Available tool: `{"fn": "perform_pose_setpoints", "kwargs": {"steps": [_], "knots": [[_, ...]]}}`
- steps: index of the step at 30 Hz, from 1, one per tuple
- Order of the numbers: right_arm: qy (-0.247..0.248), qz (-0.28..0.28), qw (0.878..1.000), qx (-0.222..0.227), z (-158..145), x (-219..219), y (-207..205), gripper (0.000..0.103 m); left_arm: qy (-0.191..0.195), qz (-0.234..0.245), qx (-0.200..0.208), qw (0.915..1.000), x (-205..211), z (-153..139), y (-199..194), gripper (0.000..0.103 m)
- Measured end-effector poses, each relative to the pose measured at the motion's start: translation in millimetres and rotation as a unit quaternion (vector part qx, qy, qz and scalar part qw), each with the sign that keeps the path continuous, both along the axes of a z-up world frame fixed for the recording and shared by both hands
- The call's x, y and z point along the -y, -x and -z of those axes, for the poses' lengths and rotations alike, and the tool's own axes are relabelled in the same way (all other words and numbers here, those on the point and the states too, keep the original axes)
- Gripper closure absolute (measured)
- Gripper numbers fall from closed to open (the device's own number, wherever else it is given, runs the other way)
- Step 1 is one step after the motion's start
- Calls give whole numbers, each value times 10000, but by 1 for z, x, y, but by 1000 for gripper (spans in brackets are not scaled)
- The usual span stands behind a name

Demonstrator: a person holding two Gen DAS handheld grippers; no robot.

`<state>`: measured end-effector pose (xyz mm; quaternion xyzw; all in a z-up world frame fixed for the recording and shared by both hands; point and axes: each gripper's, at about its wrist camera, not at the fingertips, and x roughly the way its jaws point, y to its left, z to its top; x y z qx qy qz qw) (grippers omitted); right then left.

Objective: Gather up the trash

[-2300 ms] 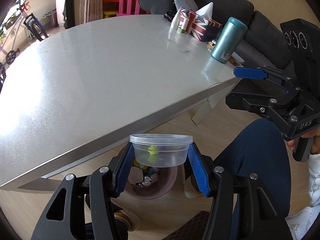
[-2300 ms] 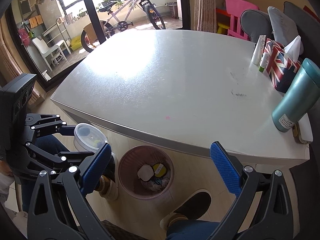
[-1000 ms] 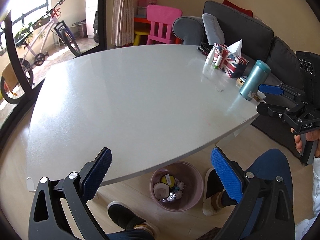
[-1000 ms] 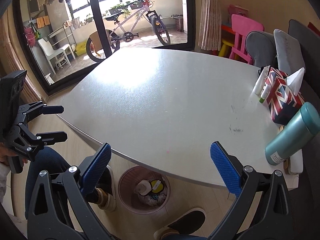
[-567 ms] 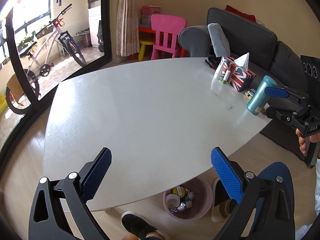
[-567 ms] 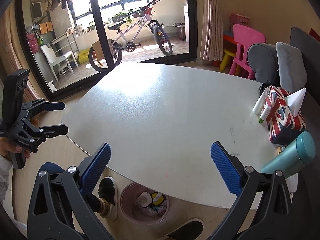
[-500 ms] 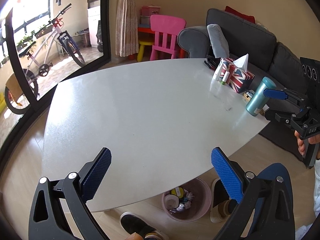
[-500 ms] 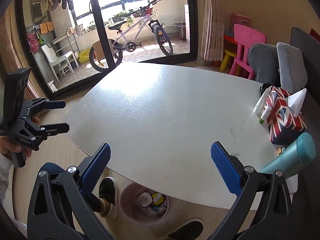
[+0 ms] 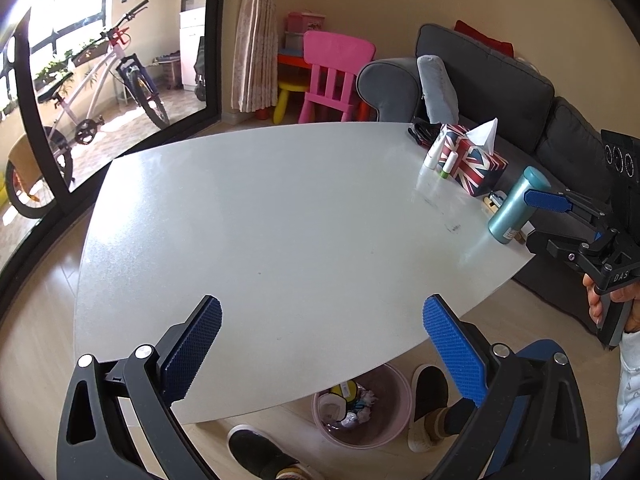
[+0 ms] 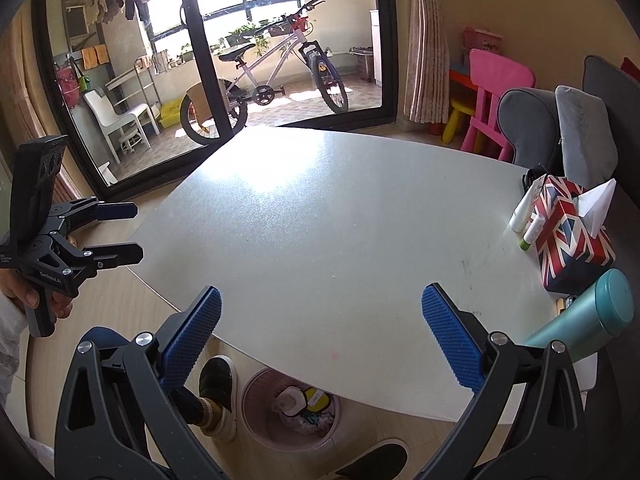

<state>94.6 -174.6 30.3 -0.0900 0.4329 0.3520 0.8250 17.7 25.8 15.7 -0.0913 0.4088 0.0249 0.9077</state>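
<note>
left gripper (image 9: 322,344) and right gripper (image 10: 320,336) both spread wide and empty above a white table (image 9: 280,220), pink trash bin (image 9: 362,412) on the wood floor below them, grey sofa (image 9: 500,80) beyond

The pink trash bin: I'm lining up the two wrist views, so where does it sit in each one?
Left wrist view: the pink trash bin is at bottom centre-right, on the floor, partly under the table edge.
Right wrist view: the bin is at bottom centre, partly under the table's near edge.
Shared landmark: the Union Jack tissue box on the table.
</note>
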Motion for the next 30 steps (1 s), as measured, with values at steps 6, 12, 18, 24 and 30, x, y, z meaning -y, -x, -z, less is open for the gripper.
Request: {"fn": "perform_pose_setpoints", "kwargs": {"steps": [6,12,18,24,30], "knots": [[-15,11,10000,-17,0,-1,-1,4,-29,-10,-18,10000,3,0,0,6],[-18,25,10000,-13,2,-1,-1,4,-87,-29,-5,10000,5,-1,1,6],[-8,8,10000,5,1,-1,-1,4,-103,-40,12,9999,5,-2,1,6],[-15,4,10000,8,2,-1,-1,4,-90,-41,22,9999,5,-3,1,6],[-16,9,10000,7,1,-2,0,4,-89,-48,46,9999,4,-4,0,6]]}}
